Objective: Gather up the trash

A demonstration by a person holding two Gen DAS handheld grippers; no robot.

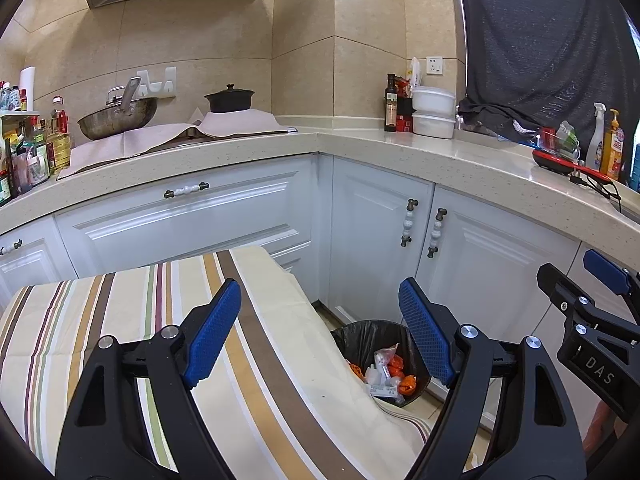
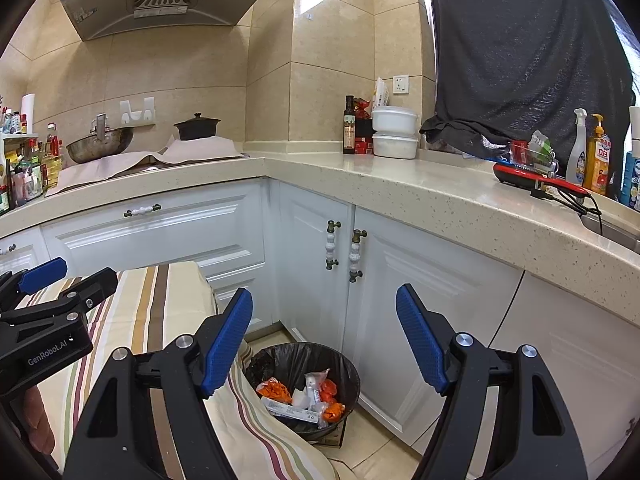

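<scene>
I hold both grippers side by side above a striped cloth-covered worktop (image 1: 120,340) in a kitchen corner. My left gripper (image 1: 320,332) has its blue pads spread wide with nothing between them. My right gripper (image 2: 324,336) is spread just as wide and is also empty.

The trash bin (image 2: 352,364), lined with a black bag, stands on the floor below and ahead of both grippers, tucked against the draped end of the cloth. Inside it lies the trash (image 2: 308,396): orange wrappers, white plastic scraps and a flat white box. I see no loose trash on the cloth in front of me.

I judge the dropping step to be done, with the collecting either finished or between items. The next move calls for finding a further piece, or, if none is left, gathering the rim of the bin bag.

For room: the white cabinet doors (image 2: 316,264) stand close behind the bin, with their handles sticking out toward me. The stone counter (image 2: 440,200) edge overhangs above and to the right of my right gripper. The cloth's hanging corner touches the bin's near rim and could snag. Open space lies straight above the bin.
</scene>
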